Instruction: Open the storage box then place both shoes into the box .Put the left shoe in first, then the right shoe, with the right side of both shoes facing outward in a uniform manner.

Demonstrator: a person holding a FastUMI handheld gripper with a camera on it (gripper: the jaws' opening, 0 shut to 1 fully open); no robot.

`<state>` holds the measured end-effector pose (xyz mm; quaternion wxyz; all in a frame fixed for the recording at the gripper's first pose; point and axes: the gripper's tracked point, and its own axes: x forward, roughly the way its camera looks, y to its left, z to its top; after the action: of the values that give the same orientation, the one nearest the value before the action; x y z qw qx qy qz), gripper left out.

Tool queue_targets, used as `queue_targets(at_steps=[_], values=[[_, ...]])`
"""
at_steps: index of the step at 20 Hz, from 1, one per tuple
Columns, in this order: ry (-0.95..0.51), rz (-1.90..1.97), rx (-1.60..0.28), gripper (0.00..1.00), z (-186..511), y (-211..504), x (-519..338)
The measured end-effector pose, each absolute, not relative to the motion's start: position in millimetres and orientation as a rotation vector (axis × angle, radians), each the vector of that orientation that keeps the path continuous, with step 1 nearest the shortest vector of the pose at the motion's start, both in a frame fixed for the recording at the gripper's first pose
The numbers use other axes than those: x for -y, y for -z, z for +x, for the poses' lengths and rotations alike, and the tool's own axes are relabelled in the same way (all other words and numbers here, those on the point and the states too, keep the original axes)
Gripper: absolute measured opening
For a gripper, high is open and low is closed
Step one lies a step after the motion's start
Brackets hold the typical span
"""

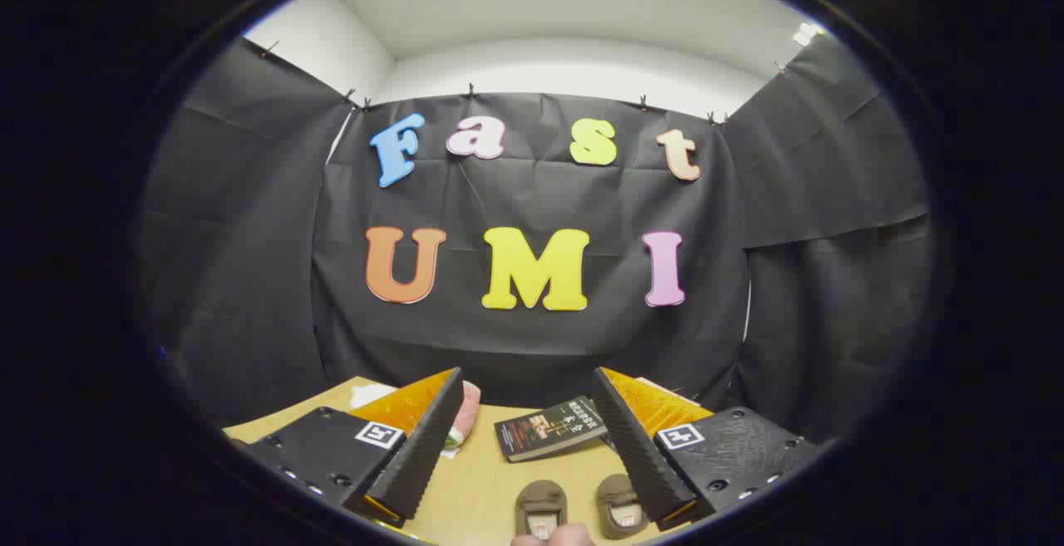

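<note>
Holding my claw (532, 446) high and level with its fingers spread wide and gripping nothing, I judge I am at the start, looking the layout over before reaching for the box. Two brown shoes (582, 509) sit side by side on the near part of the tan surface (482, 488), between and below my fingers; a dark book (550, 428) lies farther off, a pink-and-white thing (465, 413) peeks out far left. Black cloth walls close the booth under a white ceiling; I cannot make out the storage box
</note>
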<state>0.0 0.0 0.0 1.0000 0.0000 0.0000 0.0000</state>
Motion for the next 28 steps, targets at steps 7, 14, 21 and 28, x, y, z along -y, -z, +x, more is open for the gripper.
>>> queue_targets(at_steps=[7, 14, 21, 28], values=[[0.013, -0.003, 0.010, 0.95, 0.2, -6.6, 11.3], [-0.040, 0.022, -0.019, 0.95, 6.9, -1.1, -0.1], [-0.113, 0.069, -0.081, 0.95, 14.1, 15.9, -10.2], [-0.233, 0.129, -0.202, 0.95, 20.6, 66.9, -39.5]])
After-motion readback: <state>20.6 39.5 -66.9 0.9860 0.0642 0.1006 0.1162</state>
